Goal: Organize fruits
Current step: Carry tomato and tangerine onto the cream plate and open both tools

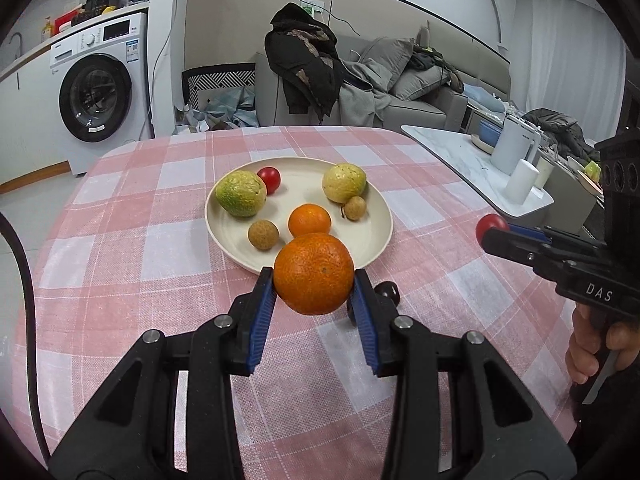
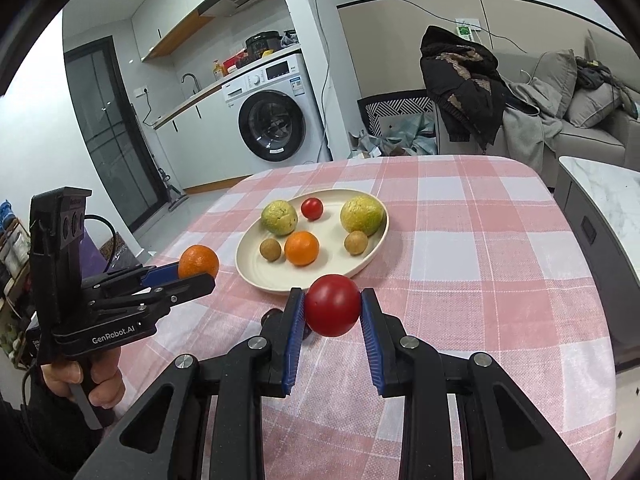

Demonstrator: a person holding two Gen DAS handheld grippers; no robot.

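Observation:
My left gripper (image 1: 314,286) is shut on an orange (image 1: 314,274), held above the pink checked tablecloth just in front of the cream plate (image 1: 378,236). My right gripper (image 2: 333,308) is shut on a red tomato (image 2: 333,305), also lifted near the plate's (image 2: 248,264) front rim. On the plate lie two yellow-green guavas (image 1: 241,193) (image 1: 344,182), a small tomato (image 1: 269,179), a second orange (image 1: 309,220) and two brown longans (image 1: 263,234) (image 1: 355,207). Each gripper shows in the other's view: the right one (image 1: 490,232) with its tomato, the left one (image 2: 198,270) with its orange.
A dark round fruit (image 1: 389,291) lies on the cloth behind my left fingers. A marble side table (image 1: 460,156) with a white kettle (image 1: 512,144) stands to the right. A washing machine (image 1: 100,80) and a sofa (image 1: 400,80) with a dark jacket are behind.

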